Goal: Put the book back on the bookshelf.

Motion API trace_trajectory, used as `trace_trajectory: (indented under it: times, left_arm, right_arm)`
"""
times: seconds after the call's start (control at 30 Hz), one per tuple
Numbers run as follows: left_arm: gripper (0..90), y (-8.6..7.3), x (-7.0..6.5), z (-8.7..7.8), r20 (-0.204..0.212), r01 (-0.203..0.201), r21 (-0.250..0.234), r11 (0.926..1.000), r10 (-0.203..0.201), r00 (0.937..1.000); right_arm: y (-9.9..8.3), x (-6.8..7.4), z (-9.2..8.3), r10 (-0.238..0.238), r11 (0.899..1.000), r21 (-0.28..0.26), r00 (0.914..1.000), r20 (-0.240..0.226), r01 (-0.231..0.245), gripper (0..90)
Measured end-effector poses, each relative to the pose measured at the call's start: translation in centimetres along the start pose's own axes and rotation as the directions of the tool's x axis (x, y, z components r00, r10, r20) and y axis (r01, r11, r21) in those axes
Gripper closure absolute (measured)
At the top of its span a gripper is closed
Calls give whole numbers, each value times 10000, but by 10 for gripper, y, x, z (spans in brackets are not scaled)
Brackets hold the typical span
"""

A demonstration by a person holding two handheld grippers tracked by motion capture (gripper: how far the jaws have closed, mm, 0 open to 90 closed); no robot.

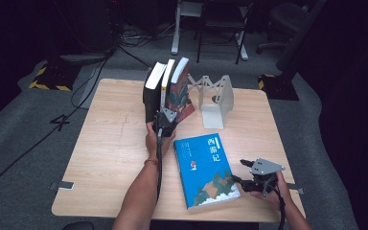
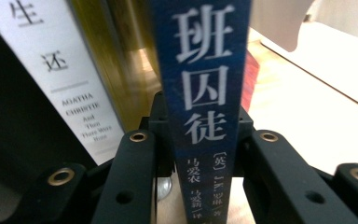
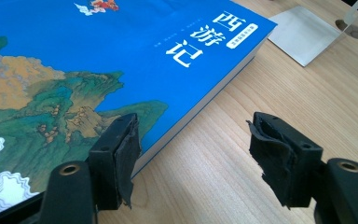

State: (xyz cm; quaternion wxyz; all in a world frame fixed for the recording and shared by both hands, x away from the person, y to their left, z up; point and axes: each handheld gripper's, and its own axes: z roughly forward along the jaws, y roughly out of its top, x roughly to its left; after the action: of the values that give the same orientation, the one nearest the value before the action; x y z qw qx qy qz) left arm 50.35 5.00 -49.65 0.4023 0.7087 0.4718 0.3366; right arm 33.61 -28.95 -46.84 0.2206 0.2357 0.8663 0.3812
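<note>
Three books stand leaning together at the table's middle back: a black one [image 1: 151,96], a thin yellow one [image 1: 165,84] and a blue-spined one with a colourful cover [image 1: 182,93]. My left gripper [image 1: 166,120] is shut on the blue spine [image 2: 205,93], one jaw on each side of it, low on the book. Next to it stand a white spine [image 2: 65,79] and the yellow book [image 2: 121,60]. A blue book [image 1: 205,167] lies flat near the front. My right gripper [image 3: 193,144] stands open at its near right corner, one jaw over the cover [image 3: 98,60], the other over bare wood.
A white metal bookend [image 1: 215,100] stands right of the upright books, with its flat base [image 3: 303,37] on the table beyond the flat book. The table's front edge [image 1: 172,218] is close under both forearms. Chairs and cables lie on the floor behind.
</note>
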Motion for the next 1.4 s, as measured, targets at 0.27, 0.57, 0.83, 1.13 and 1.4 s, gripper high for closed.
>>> trace_trajectory:
  times: [0.27,0.57,0.83,1.13,1.4]
  left_arm:
    - [728,3,1,5,-135,150,-42,9999,-150,9998]
    - [667,0,5,0,336,-66,49,10000,65,9994]
    - [641,-5,8,-9,612,-666,179,9976,654,9960]
    - [582,-7,18,-29,1046,-1186,310,9925,1148,9879]
    - [560,-9,27,-50,1802,-1643,444,9854,1538,9715]
  right_arm:
    - [-1,-1,1,-29,10000,17,10000,55,29,336]
    - [-1,0,-1,76,9999,66,10000,47,-76,336]
    - [-2,0,0,81,9999,87,10000,27,-82,338]
    - [-2,0,0,186,9998,35,9998,-121,-186,340]
    - [-2,-1,-1,269,9996,11,9996,-49,-269,342]
